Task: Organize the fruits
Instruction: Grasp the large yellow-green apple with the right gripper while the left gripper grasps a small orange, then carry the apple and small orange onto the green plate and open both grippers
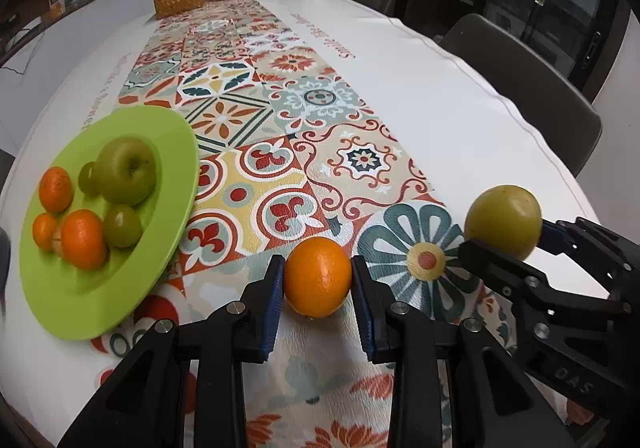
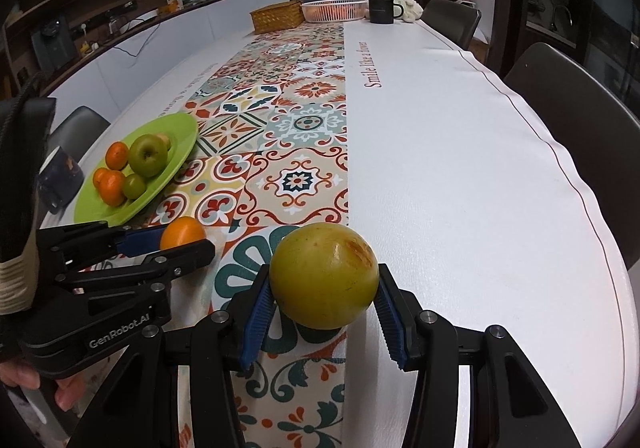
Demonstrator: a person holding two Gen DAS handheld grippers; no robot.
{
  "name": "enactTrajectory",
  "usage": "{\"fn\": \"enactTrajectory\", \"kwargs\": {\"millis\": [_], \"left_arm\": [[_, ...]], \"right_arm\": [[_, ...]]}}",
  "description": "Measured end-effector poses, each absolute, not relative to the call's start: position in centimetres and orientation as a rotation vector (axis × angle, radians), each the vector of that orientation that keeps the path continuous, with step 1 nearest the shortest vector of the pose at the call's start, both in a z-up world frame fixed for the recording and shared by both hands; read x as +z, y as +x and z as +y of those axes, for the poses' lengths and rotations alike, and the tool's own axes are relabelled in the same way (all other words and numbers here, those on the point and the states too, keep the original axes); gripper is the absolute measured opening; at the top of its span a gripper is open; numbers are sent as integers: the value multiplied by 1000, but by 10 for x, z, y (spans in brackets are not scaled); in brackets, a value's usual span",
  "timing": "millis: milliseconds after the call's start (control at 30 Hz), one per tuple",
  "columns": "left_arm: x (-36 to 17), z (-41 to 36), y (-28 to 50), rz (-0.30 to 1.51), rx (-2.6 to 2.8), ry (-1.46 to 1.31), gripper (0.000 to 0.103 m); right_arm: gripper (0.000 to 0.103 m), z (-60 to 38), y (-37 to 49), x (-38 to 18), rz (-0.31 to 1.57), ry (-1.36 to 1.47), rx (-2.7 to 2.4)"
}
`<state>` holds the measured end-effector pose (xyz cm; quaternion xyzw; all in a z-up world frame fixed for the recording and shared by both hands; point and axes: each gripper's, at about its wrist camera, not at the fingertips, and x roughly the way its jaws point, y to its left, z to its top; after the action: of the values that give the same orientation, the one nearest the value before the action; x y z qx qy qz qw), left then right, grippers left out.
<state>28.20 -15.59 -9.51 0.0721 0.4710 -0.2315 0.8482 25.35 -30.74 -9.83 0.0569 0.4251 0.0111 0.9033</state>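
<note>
Fruits were split between a green plate (image 1: 168, 136) and the two grippers on a long table covered by a white cloth (image 2: 460, 152) with a patterned tile runner (image 1: 256, 152) down its middle; the left gripper (image 1: 318, 280) had its blue-padded fingers (image 1: 272, 300) closed against both sides of an orange (image 1: 318, 276), which sat low over the runner, though whether it touched the cloth could not be told; the right gripper (image 2: 325, 300) clamped a larger yellow-green fruit (image 2: 324, 276) with a brown blemish on its skin, held at the border between runner and plain cloth; in the left wrist view this gripper (image 1: 502, 238) stood just to the right of the orange. The plate lay to the left of both grippers, near the table edge, and carried a green apple (image 1: 126, 170), two smaller green fruits (image 1: 122, 226) and several small oranges (image 1: 82, 238) bunched together. At the far end of the table stood a woven basket (image 2: 278, 16), a white slatted basket (image 2: 334, 10) and a dark mug (image 2: 382, 10); dark chairs (image 2: 576, 120) lined the right side.
</note>
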Motion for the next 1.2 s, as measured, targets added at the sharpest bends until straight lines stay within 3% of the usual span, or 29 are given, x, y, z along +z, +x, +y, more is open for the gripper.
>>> {"fn": "enactTrajectory", "kwargs": {"millis": [733, 1200], "left_arm": [[-61, -85, 227, 916, -342, 105, 32], [-29, -15, 233, 826, -222, 86, 32]], "right_arm": [[50, -259, 229, -56, 804, 79, 140], [50, -200, 251, -37, 773, 33, 234]]}}
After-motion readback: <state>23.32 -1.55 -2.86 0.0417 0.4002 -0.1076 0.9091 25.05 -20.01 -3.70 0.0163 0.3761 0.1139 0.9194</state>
